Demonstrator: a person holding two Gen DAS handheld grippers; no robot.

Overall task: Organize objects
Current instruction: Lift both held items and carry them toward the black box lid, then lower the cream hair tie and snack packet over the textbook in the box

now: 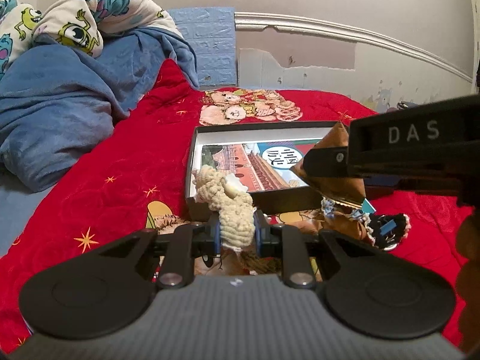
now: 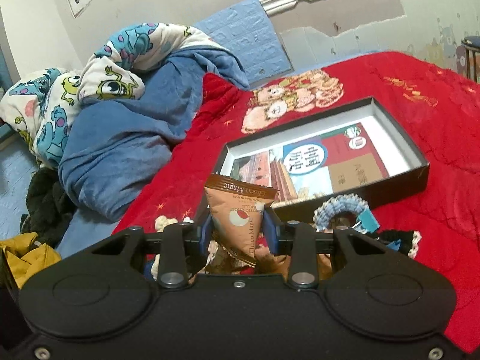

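My left gripper (image 1: 236, 234) is shut on a cream knitted toy (image 1: 231, 201) and holds it above the near left corner of a black open box (image 1: 198, 138). My right gripper (image 2: 238, 234) is shut on a brown Choco Magic snack packet (image 2: 240, 210), just short of the box (image 2: 399, 120). In the left wrist view the right gripper (image 1: 327, 162) enters from the right with the packet (image 1: 336, 177) over the box's near right edge. A printed picture card (image 2: 324, 162) lies in the box.
A blue crocheted ring (image 2: 339, 207) and a black crocheted piece (image 1: 390, 228) lie on the red bedspread (image 1: 105, 186) near the box's front. A blue blanket (image 1: 60, 105) and a cartoon quilt (image 2: 114, 60) are heaped at the left.
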